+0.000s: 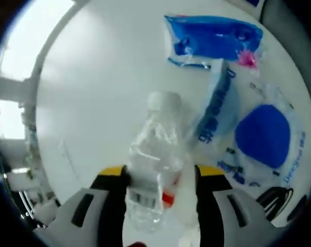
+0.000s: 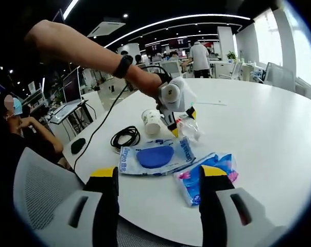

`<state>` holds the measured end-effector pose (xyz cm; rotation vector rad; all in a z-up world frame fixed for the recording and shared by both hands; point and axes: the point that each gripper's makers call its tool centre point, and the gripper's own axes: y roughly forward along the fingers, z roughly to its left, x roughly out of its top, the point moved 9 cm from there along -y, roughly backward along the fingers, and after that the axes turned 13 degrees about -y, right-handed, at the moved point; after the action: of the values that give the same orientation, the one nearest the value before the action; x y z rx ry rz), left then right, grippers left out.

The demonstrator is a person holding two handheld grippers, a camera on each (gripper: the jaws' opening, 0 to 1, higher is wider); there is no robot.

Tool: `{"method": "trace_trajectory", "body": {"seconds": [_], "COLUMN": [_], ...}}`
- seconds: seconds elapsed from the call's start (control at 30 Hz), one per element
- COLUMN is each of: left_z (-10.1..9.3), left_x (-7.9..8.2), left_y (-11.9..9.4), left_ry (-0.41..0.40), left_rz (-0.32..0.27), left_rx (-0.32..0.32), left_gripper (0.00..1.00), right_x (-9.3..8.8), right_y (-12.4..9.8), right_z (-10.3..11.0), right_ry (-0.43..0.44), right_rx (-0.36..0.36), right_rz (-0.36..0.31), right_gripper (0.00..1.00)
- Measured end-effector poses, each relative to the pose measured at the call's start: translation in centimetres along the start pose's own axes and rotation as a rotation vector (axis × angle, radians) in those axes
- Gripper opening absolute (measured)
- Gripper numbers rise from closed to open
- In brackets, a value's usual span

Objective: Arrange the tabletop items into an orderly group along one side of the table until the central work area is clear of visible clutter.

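In the left gripper view, a clear plastic bottle (image 1: pixel 156 159) with a white cap is held between the two jaws of the left tool (image 1: pixel 158 180), which are closed on its sides. A white round desk (image 1: pixel 93 103) lies under it. Just past the bottle, a see-through pack with a blue round pad (image 1: pixel 258 136) inside is seen, and a long flat wrapper with blue letters (image 1: pixel 214 110) lies beside the bottle. Farther off, a blue packet (image 1: pixel 212 38) with a pink spot rests on the desk. A black cable (image 1: pixel 276 198) peeks in at the lower right. In the right gripper view, the right tool (image 2: pixel 158 185) is held wide apart with nothing between its jaws, near the desk's edge. The pack with the blue pad (image 2: pixel 155 157) and the blue packet (image 2: pixel 207 175) lie close in front of it. Behind them, the left tool (image 2: pixel 178 116) is seen gripping the bottle (image 2: pixel 189 127), held by a person's hand with a dark wristband (image 2: pixel 124 66). A white paper cup (image 2: pixel 152 122) lies on its side beside a coiled black cable (image 2: pixel 125 138). A grey chair back (image 2: pixel 42 190) stands at the desk's near edge.
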<state>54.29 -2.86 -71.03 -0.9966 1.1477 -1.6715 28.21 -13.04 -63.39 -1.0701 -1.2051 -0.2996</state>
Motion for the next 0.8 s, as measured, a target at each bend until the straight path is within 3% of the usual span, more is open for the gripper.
{"method": "trace_trajectory", "body": {"seconds": [0.2,0.37,0.57,0.8], "left_z": [0.5,0.4,0.2,0.2], "left_x": [0.0,-0.2,-0.2,-0.6], "left_y": [0.1,0.0,-0.6,-1.3], "left_ry": [-0.007,-0.022,-0.151,-0.206], "left_rz": [-0.01,-0.017,-0.116,-0.138], "left_rx": [0.012,0.012,0.009,0.042], "left_gripper": [0.4,0.39,0.38,0.37], "right_x": [0.0,0.0,0.0,0.1], "right_y": [0.1,0.1,0.0,0.0], "right_z": [0.0,0.0,-0.2,-0.1], "right_ry": [0.006,0.015,0.038,0.034], "right_rx": [0.004,0.001,-0.008,-0.004], "right_rz": [-0.001,-0.004,-0.01,-0.015], "right_gripper": [0.61,0.6,0.6,0.6]}}
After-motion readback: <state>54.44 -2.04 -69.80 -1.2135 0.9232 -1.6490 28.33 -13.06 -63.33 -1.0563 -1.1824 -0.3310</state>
